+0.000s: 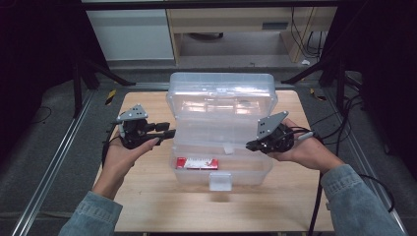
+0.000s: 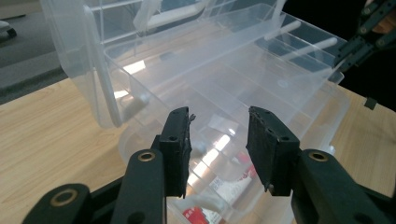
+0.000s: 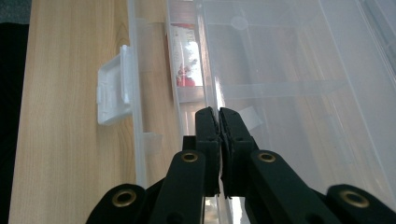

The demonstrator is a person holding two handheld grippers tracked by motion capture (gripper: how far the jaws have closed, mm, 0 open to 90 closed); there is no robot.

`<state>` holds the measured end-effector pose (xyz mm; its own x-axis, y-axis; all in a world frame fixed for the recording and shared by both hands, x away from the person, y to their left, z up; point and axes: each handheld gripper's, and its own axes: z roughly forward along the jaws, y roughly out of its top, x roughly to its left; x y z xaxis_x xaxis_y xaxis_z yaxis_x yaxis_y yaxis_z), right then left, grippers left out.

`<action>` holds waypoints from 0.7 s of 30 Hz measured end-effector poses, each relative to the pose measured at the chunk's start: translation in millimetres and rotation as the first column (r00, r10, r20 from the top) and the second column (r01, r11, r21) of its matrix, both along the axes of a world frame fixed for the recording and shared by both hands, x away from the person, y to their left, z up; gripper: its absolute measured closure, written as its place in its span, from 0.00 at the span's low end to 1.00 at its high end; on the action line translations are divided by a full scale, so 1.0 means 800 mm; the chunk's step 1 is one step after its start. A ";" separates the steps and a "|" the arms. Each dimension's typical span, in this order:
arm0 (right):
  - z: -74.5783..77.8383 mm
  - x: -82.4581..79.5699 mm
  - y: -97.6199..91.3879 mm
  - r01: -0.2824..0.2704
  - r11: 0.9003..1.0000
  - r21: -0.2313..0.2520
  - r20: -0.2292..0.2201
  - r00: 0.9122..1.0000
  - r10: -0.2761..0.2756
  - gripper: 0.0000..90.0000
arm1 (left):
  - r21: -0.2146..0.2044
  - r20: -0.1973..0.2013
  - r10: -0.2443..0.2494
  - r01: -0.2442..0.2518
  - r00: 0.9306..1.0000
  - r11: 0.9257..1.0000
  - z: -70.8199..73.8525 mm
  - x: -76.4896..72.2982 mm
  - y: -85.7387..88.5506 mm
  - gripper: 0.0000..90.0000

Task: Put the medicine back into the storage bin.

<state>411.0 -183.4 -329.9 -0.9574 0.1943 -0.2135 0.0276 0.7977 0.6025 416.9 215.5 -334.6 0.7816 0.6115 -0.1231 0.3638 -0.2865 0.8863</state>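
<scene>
A clear plastic box (image 1: 246, 176) stands open on the wooden table (image 1: 147, 196), its lid (image 1: 221, 91) raised at the back. A clear divided tray (image 1: 216, 132) sits across the top of the box. Under the tray, a red-and-white packet (image 1: 196, 163) lies in the box's bottom. My right gripper (image 1: 251, 145) is at the tray's right end. In the right gripper view it (image 3: 218, 116) is shut on the tray's thin wall (image 3: 215, 95). My left gripper (image 1: 169, 130) is at the tray's left end, open (image 2: 218, 135), with nothing between its fingers.
The box's white latch (image 1: 220, 181) hangs at the front, towards the person. Bare wood lies left, right and in front of the box. Metal rails (image 1: 54, 162) run along both table sides, and cables trail at the right.
</scene>
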 end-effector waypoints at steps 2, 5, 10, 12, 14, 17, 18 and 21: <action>-0.001 0.000 0.000 0.000 1.000 0.005 -0.004 1.000 0.000 0.97 | -0.018 -0.003 0.005 -0.005 1.000 1.000 0.004 0.006 -0.001 0.66; -0.002 -0.001 0.000 -0.004 1.000 0.004 -0.002 1.000 0.004 0.97 | -0.036 -0.007 0.011 -0.011 1.000 0.999 0.009 0.013 -0.001 0.67; -0.004 -0.002 0.000 -0.008 1.000 0.000 -0.008 1.000 0.008 0.97 | -0.053 -0.020 0.015 -0.017 1.000 0.998 0.014 0.026 -0.005 0.68; -0.005 -0.003 0.000 -0.006 1.000 0.003 -0.012 1.000 0.006 0.97 | -0.052 -0.020 0.018 -0.019 1.000 0.998 0.014 0.029 -0.006 0.68; -0.006 -0.003 0.000 -0.011 1.000 0.003 -0.014 1.000 0.011 0.97 | -0.059 -0.020 0.026 -0.027 0.999 0.998 0.013 0.033 -0.007 0.69; -0.008 -0.005 0.000 -0.009 1.000 0.005 -0.019 1.000 0.009 0.97 | -0.064 -0.023 0.036 -0.038 0.999 0.997 0.011 0.036 -0.008 0.69; -0.009 -0.005 0.000 -0.009 1.000 0.005 -0.019 1.000 0.009 0.97 | -0.065 -0.025 0.039 -0.041 0.999 0.997 0.011 0.036 -0.008 0.69; -0.010 -0.007 0.000 -0.012 1.000 0.003 -0.023 1.000 0.012 0.97 | -0.075 -0.027 0.039 -0.041 0.999 0.996 0.008 0.036 -0.009 0.69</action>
